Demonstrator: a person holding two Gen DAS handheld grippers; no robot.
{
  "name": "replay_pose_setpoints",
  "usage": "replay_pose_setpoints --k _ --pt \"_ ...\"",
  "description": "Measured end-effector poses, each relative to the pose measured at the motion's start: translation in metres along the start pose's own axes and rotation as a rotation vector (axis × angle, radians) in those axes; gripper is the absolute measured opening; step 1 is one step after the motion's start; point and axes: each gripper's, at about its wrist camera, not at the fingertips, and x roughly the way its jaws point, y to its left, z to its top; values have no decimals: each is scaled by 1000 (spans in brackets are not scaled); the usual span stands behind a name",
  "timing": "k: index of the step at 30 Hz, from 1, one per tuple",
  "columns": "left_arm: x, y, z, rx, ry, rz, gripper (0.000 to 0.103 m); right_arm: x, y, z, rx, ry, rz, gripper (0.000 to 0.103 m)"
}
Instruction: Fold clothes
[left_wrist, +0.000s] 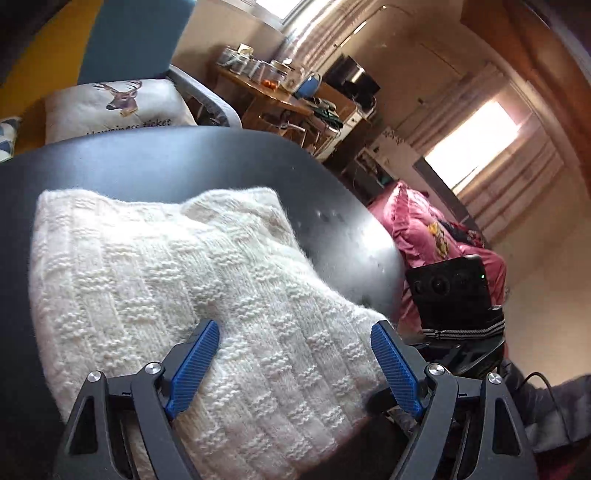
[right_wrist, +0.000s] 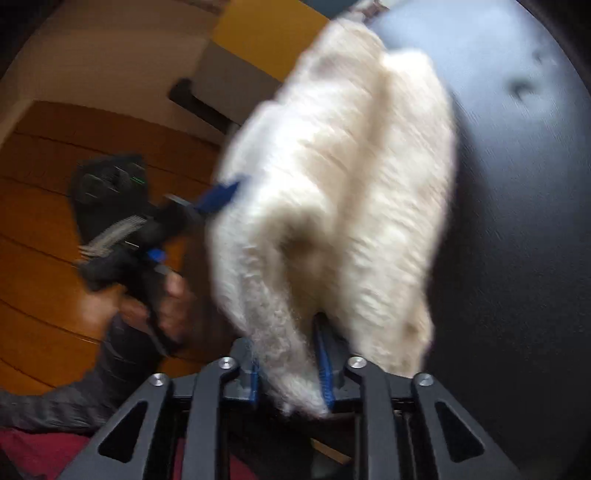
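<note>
A white knitted sweater (left_wrist: 177, 280) lies bunched on a round black table (left_wrist: 184, 158). My left gripper (left_wrist: 295, 326) hovers over its near part, open, blue pads wide apart and nothing pinched. In the right wrist view the sweater (right_wrist: 332, 184) is blurred and drapes toward the camera. My right gripper (right_wrist: 286, 343) is shut on its near edge, with knit bulging between the blue pads. A hand (right_wrist: 173, 306) holds the left gripper at the sweater's left side; one of its blue fingers (right_wrist: 221, 194) touches the knit. The right gripper's black housing (left_wrist: 447, 291) shows beyond the table edge.
A deer-print cushion (left_wrist: 114, 107) sits behind the table. A cluttered wooden desk (left_wrist: 273, 96) stands farther back, and pink bedding (left_wrist: 424, 229) lies to the right. Wooden floor (right_wrist: 44, 258) shows left of the table (right_wrist: 517, 221), whose dark top is bare on the right.
</note>
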Motion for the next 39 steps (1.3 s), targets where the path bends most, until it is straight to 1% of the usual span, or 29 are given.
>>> replay_pose_setpoints --k 1,2,3,5,7,9,11,13,15,16,18,20,23,26,28,29,30,31,32,33,34,35,36,37,38,39 --pt "5 -4 -3 26 12 8 86 -3 -8 -8 22 -16 48 3" --pt "10 -8 -6 49 24 15 87 -5 -11 -12 27 -26 60 3" --pt "11 -12 -8 61 29 16 88 -6 -10 -15 10 -37 58 2" --pt "10 -15 -10 49 26 13 89 -9 -8 -19 -27 -54 50 3" --pt "8 -12 -7 5 6 3 89 -7 0 -20 -89 -53 14 3" --pt "8 -9 -5 -28 -7 -2 90 -9 5 -19 -114 -45 -6 3" --pt "14 -13 -6 -15 15 27 91 -14 8 -17 -111 -35 -2 9" --pt "19 -21 -9 19 22 57 92 -31 0 -18 -37 -46 59 24" --pt "21 -26 -12 41 21 74 93 -50 -11 -18 38 -95 110 26" --pt "21 -28 -13 47 18 82 93 -59 -15 -15 71 -132 132 29" --pt "19 -31 -14 52 9 97 93 -67 -16 3 127 -214 177 35" --pt "17 -35 -14 68 2 109 93 -66 -20 14 171 -256 212 36" --pt "21 -42 -19 133 25 143 93 -56 -24 39 218 -315 245 36" --pt "23 -45 -25 174 28 165 93 -31 -27 66 274 -324 240 36" --pt "23 -44 -27 173 22 162 93 -12 -26 79 281 -284 238 36" --pt "23 -44 -29 173 20 161 94 -4 -23 85 264 -262 215 34" --pt "24 -44 -30 175 21 162 94 -7 -17 92 196 -241 135 27" --pt "25 -44 -30 176 24 166 95 -19 -12 101 127 -238 53 23" --pt "26 -44 -31 175 27 170 96 -24 1 102 80 -255 17 18" --pt "27 -45 -31 175 27 173 96 -31 18 101 17 -272 -41 15" --pt "26 -46 -31 173 28 173 96 -36 39 98 -89 -284 -172 14" --pt "26 -47 -31 166 27 165 98 -34 56 92 -209 -275 -343 14" --pt "25 -47 -33 159 22 152 99 -23 57 88 -268 -230 -465 14" --pt "26 -48 -34 154 19 140 100 -14 40 87 -218 -181 -458 13" --pt "28 -50 -37 157 18 137 101 -13 22 86 -151 -181 -388 13" --pt "29 -53 -39 164 18 138 102 -17 11 87 -124 -204 -339 11"
